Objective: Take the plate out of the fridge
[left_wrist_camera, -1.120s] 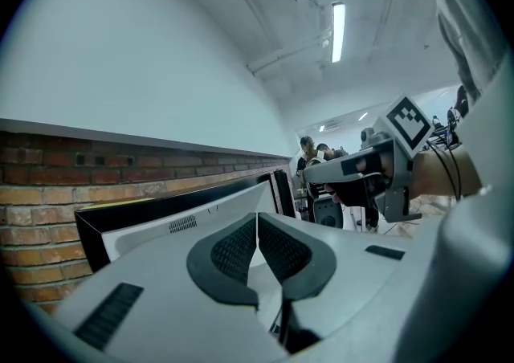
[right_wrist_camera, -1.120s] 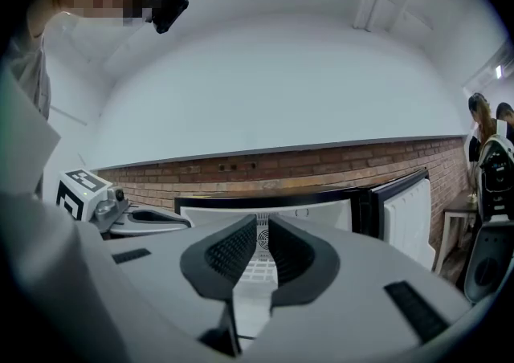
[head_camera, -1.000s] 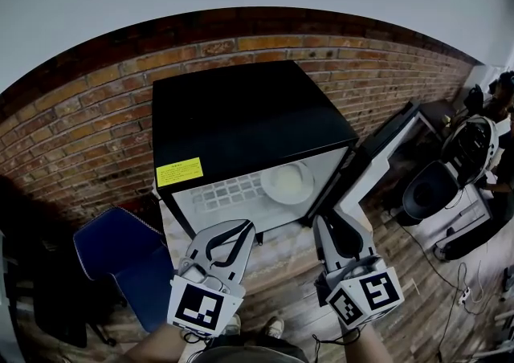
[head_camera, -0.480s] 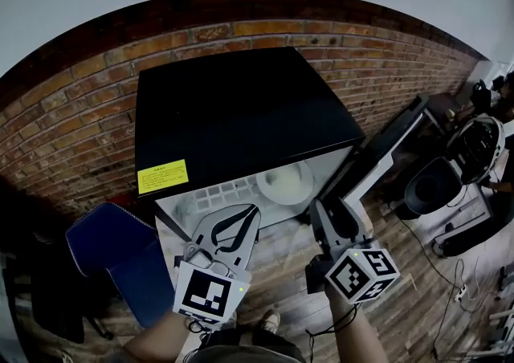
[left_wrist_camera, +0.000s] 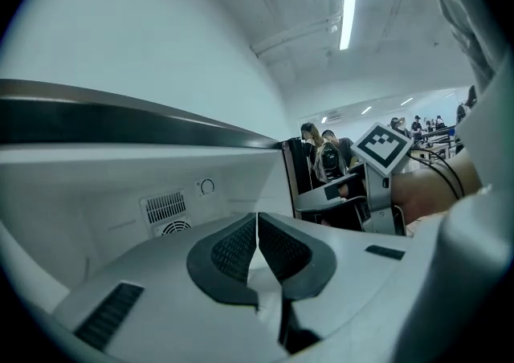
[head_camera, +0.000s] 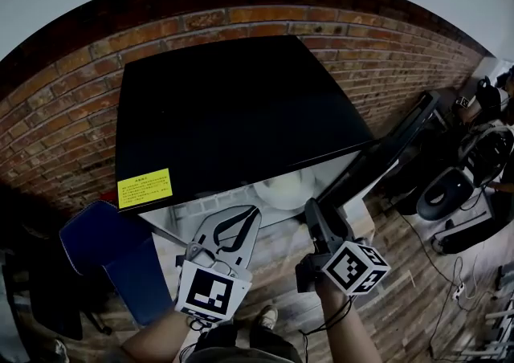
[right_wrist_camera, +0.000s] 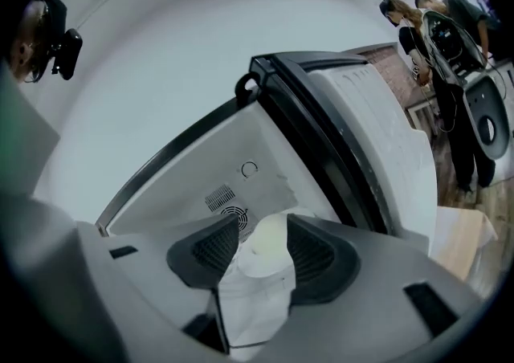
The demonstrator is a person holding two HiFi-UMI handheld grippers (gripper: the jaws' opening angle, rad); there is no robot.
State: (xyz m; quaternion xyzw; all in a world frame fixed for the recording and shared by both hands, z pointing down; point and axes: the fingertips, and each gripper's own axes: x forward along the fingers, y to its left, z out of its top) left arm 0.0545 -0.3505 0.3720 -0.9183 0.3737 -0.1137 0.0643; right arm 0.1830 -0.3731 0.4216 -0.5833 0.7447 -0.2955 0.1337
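— Where do the fingers stand?
— My right gripper (right_wrist_camera: 263, 226) has its fingers spread, nothing held. The left gripper (left_wrist_camera: 257, 229) has its fingers closed and empty. The plate (head_camera: 283, 186) sits inside the open fridge (head_camera: 233, 104), just ahead of the right fingers.
— Next?
— I'm on the reach: go in, straddle the rim, close. Brick wall (head_camera: 72, 112) behind, wooden floor (head_camera: 409, 289) below.

A yellow label (head_camera: 144, 188) lies on the black top of the fridge (head_camera: 233, 104), near its front left corner. Its print is too small to read.
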